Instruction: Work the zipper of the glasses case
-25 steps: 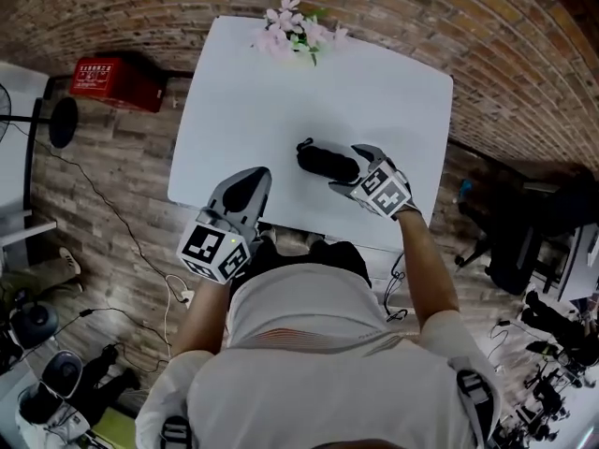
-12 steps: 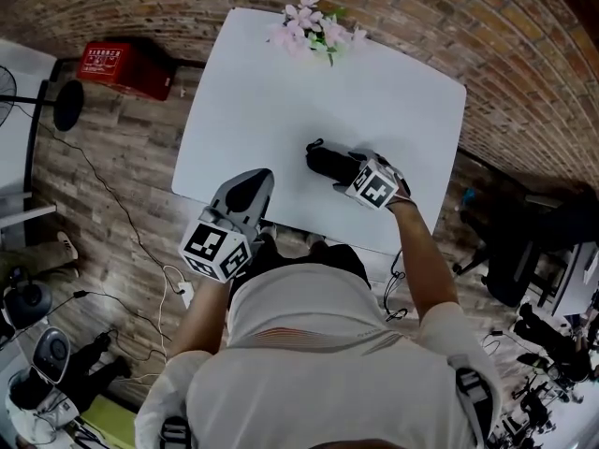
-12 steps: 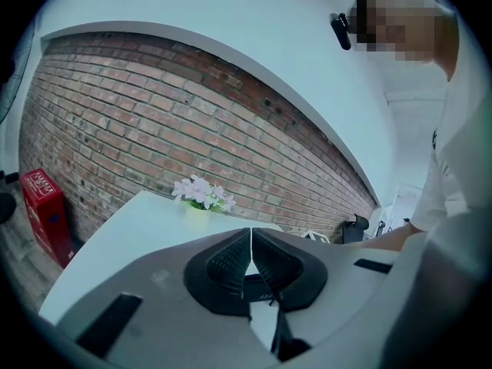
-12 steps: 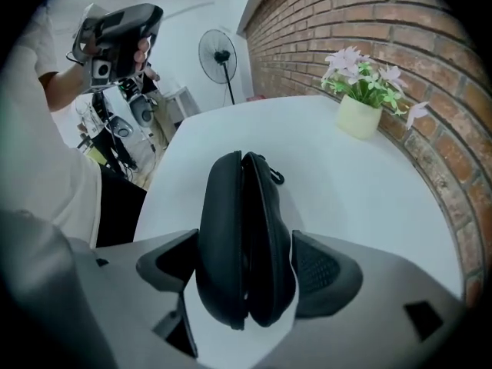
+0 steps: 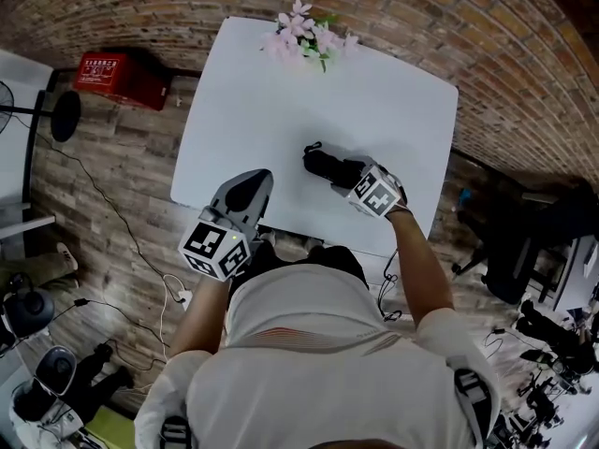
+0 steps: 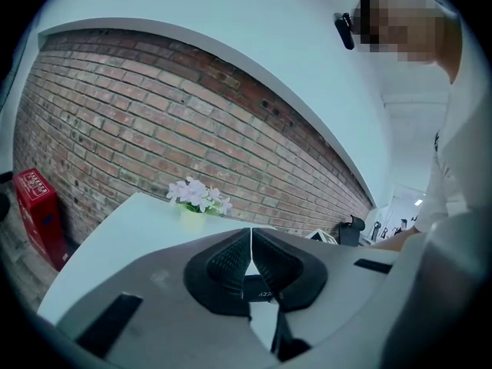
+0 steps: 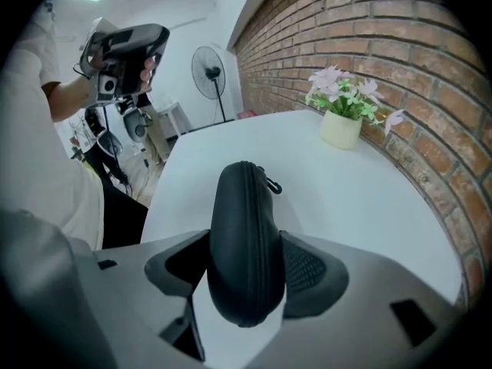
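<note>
Our white rectangular table (image 5: 271,92) carries the black oval zippered glasses case (image 7: 244,229) near its front edge. Our right gripper (image 5: 344,171) has just been closing its jaws and now clasps the case's near end between its pads. Our left gripper (image 5: 256,178) hangs clenched and empty, well apart at the table's edge.

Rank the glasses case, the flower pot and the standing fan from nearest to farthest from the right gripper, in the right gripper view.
1. glasses case: between the jaws of the right gripper, which have just been closing on it.
2. flower pot: on the table, far right, by the brick wall.
3. standing fan: beyond the table, at the left.
</note>
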A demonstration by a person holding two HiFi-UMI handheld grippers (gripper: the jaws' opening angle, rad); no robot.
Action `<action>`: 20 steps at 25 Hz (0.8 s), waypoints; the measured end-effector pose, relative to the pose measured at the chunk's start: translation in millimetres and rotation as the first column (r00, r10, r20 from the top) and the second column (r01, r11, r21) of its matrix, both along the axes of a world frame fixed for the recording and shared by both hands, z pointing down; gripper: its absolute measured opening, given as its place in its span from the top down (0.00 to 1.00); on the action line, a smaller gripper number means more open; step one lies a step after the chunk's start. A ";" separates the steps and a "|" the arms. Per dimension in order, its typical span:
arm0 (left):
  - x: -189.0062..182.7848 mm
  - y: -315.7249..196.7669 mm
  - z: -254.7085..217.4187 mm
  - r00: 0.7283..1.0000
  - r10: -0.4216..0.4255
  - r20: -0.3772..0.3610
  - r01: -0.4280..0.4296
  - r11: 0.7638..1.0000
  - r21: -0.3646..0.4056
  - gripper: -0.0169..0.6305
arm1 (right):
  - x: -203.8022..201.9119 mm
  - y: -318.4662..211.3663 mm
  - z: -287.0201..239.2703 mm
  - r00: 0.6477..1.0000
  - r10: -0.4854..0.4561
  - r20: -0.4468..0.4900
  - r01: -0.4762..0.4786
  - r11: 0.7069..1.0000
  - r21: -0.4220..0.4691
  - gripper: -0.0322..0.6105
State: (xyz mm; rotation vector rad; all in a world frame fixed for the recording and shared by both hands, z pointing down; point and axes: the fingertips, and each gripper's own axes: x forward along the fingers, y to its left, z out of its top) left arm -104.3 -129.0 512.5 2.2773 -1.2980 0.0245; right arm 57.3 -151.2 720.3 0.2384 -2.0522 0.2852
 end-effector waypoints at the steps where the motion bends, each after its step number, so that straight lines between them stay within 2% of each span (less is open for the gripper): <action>1: 0.4 -1.4 -1.3 1.000 0.004 -0.001 -0.004 1.000 0.003 0.95 | -0.9 -1.4 -7.5 0.999 0.027 0.021 -0.027 1.000 -0.001 0.44; 6: 4.0 -7.9 -9.3 1.000 0.022 -0.009 -0.022 0.999 0.024 0.95 | 0.3 -14.4 -46.1 0.976 0.167 0.140 -0.170 0.985 0.014 0.44; 10: 8.5 -13.6 -21.2 0.999 0.044 -0.015 -0.043 0.998 0.053 0.95 | 0.7 -31.6 -93.9 0.918 0.281 0.282 -0.303 0.952 0.040 0.44; 13: 12.5 -15.7 -33.7 0.998 0.061 -0.020 -0.060 0.995 0.074 0.95 | -0.3 -39.4 -135.5 0.851 0.343 0.397 -0.390 0.920 0.043 0.44; 16: 19.4 -19.5 -47.7 0.996 0.091 -0.018 -0.088 0.990 0.112 0.95 | 1.9 -47.0 -178.6 0.758 0.394 0.520 -0.471 0.882 0.019 0.44; 20: 27.5 -24.0 -61.4 0.992 0.124 -0.007 -0.122 0.981 0.152 0.95 | 8.1 -51.1 -235.2 0.658 0.407 0.634 -0.529 0.849 0.005 0.44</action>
